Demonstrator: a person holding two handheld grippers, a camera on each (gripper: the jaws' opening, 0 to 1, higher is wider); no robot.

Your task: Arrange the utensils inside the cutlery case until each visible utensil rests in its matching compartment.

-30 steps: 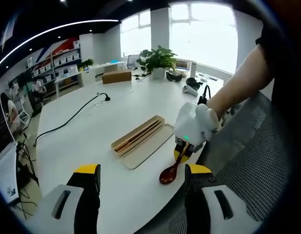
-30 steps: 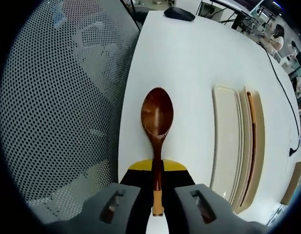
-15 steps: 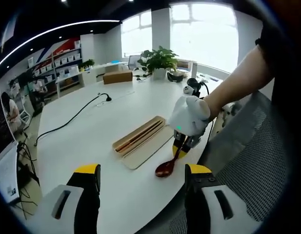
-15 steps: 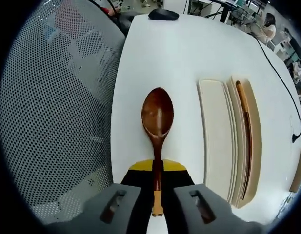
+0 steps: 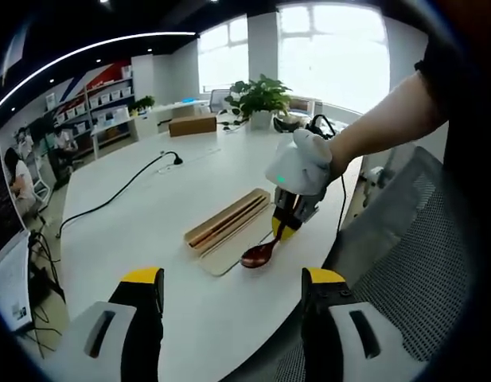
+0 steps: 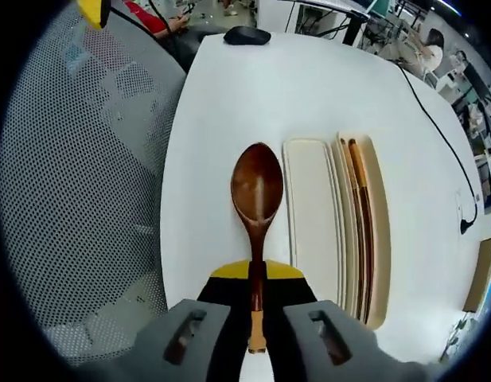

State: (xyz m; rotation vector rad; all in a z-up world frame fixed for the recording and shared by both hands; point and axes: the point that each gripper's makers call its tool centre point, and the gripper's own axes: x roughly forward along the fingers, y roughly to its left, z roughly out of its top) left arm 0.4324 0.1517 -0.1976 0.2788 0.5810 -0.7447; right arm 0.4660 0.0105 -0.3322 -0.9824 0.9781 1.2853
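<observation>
Spoon of dark glossy wood (image 6: 257, 191) is clamped by its handle in your right gripper (image 6: 256, 318), just beside the open beige cutlery case (image 6: 333, 223); it isn't placed yet. Brown chopsticks (image 6: 360, 215) seemingly lie in their slot already. Your left gripper (image 5: 229, 318) stands open.

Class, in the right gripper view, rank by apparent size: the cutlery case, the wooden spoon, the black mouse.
1. cutlery case
2. wooden spoon, though nearness inflates it
3. black mouse, far away
</observation>
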